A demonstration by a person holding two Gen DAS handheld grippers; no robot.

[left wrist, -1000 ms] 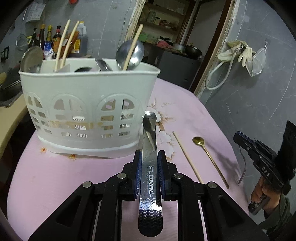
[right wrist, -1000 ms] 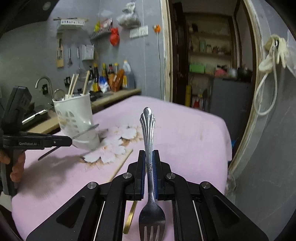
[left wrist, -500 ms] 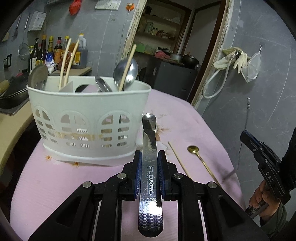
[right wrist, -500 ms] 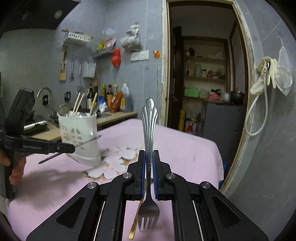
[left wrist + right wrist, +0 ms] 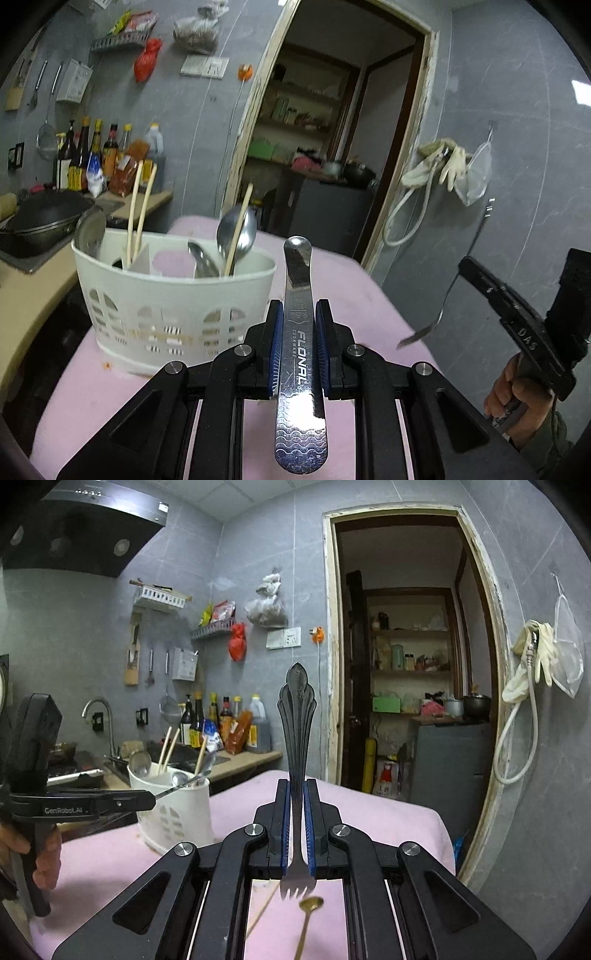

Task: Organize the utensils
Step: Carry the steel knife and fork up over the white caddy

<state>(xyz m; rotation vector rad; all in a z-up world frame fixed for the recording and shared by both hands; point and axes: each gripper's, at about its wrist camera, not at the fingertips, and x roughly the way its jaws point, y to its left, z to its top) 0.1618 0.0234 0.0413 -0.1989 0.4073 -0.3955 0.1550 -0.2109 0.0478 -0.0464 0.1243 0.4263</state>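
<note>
My left gripper [image 5: 298, 306] is shut on a flat steel utensil [image 5: 300, 354] marked FLONAL, whose rounded tip points forward above the table. Just ahead and to the left stands the white slotted caddy [image 5: 177, 295], holding spoons and chopsticks. In the right wrist view my right gripper [image 5: 296, 786] is shut on a steel fork [image 5: 297, 738], ornate handle forward, tines toward the camera. The caddy [image 5: 177, 812] sits at the left there, with the left gripper [image 5: 153, 799] beside it. A gold spoon [image 5: 310, 908] and a single chopstick [image 5: 262, 908] lie on the pink tablecloth [image 5: 388, 823] below the fork.
A counter [image 5: 37, 295] with a wok [image 5: 40, 221] and bottles [image 5: 92, 155] runs along the left behind the caddy. A doorway [image 5: 406, 664] opens past the table's far edge. A hose and gloves [image 5: 535, 657] hang on the right wall. A hand [image 5: 517, 395] holds the right gripper.
Both grippers have risen and tipped upward, each keeping its utensil. In the left wrist view the caddy sits lower and the spoon and chopstick on the cloth have dropped out of sight.
</note>
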